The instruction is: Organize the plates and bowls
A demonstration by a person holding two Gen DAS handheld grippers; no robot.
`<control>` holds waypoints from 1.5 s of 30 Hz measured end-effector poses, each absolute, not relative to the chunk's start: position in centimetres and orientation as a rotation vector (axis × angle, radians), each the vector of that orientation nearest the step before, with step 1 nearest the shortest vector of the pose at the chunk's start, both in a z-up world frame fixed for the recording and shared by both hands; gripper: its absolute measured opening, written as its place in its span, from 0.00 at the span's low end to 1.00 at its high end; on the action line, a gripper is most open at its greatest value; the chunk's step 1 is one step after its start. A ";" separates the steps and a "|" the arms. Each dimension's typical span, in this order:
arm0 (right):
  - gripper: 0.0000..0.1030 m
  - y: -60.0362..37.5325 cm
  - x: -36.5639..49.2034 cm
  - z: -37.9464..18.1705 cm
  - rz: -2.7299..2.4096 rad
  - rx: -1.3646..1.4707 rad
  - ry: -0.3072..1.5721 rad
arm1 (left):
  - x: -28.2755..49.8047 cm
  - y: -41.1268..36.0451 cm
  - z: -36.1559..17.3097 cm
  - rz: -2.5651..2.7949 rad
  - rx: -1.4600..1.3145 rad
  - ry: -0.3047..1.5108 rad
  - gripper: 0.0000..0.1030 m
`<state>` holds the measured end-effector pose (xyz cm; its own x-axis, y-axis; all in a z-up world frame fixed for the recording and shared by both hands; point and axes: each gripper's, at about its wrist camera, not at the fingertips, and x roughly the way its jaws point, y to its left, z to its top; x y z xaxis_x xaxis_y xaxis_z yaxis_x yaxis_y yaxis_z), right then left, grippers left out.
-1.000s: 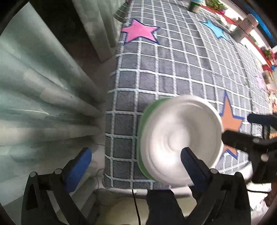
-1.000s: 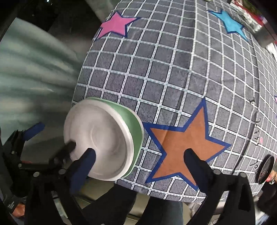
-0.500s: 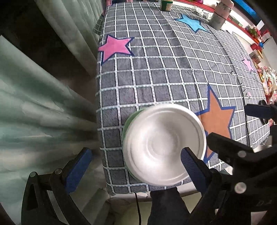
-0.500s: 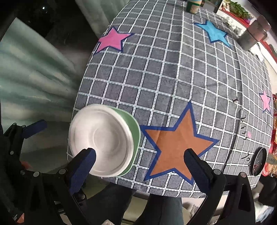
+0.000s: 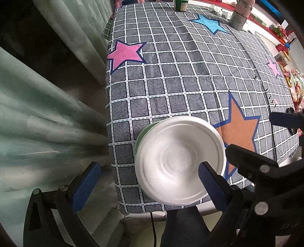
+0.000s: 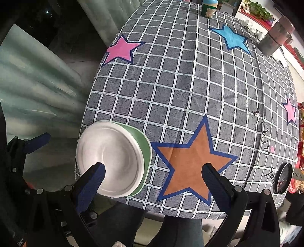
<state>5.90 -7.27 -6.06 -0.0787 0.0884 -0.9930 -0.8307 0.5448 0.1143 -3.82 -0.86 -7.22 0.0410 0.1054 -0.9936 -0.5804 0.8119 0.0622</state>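
A white plate [image 5: 178, 163] lies stacked on a green dish [image 5: 144, 133] at the near left corner of the checked tablecloth [image 5: 190, 79]. The stack also shows in the right wrist view, white plate [image 6: 112, 157] on the green dish [image 6: 146, 150]. My left gripper [image 5: 148, 178] is open and empty, held above and in front of the stack. My right gripper [image 6: 153, 176] is open and empty, above the near table edge between the stack and an orange star [image 6: 190, 161].
Green curtains [image 5: 47, 123] hang left of the table. A green bottle [image 6: 209, 8] and a grey tin [image 6: 273, 39] stand at the far edge. A small dark round dish [image 6: 283, 178] sits at the near right. My legs [image 6: 180, 231] show below the table edge.
Both grippers have pulled back and up from the stack, so more of the table shows. The plate stack has stayed in place at the near left corner.
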 end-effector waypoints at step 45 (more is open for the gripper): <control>0.99 -9.5 7.5 -3.9 0.806 -0.604 1.400 | -1.9 -2.8 -6.5 0.534 -0.381 1.420 1.00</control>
